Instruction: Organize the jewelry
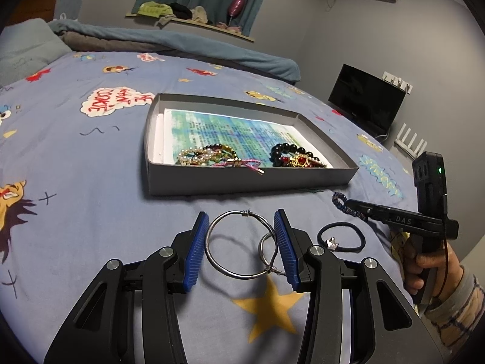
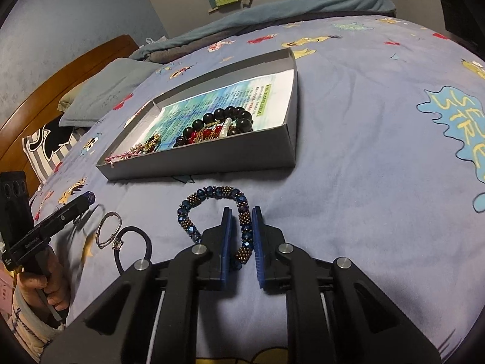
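Observation:
A grey shallow box point(image 1: 242, 179) point(image 2: 212, 163) lies on the bed with a printed paper inside and several bracelets, among them a black bead bracelet point(image 1: 288, 151) point(image 2: 224, 118) and a pearl and gold pile point(image 1: 206, 154). My left gripper point(image 1: 241, 227) is open, its pads either side of two linked silver bangles point(image 1: 230, 270) point(image 2: 107, 233) lying on the sheet. My right gripper point(image 2: 242, 215) point(image 1: 348, 204) is shut on a blue and gold beaded bracelet point(image 2: 212, 195) point(image 1: 341, 201), held just above the sheet near the box's front wall. A black hair tie point(image 1: 341, 236) point(image 2: 133, 248) lies beside the bangles.
The blue cartoon bedsheet point(image 1: 91, 166) covers the bed. Pillows point(image 2: 100, 97) and a wooden headboard point(image 2: 60, 82) stand at the far end, with a rolled blue blanket point(image 1: 182, 39). A dark monitor point(image 1: 366, 100) stands off the bed's right side.

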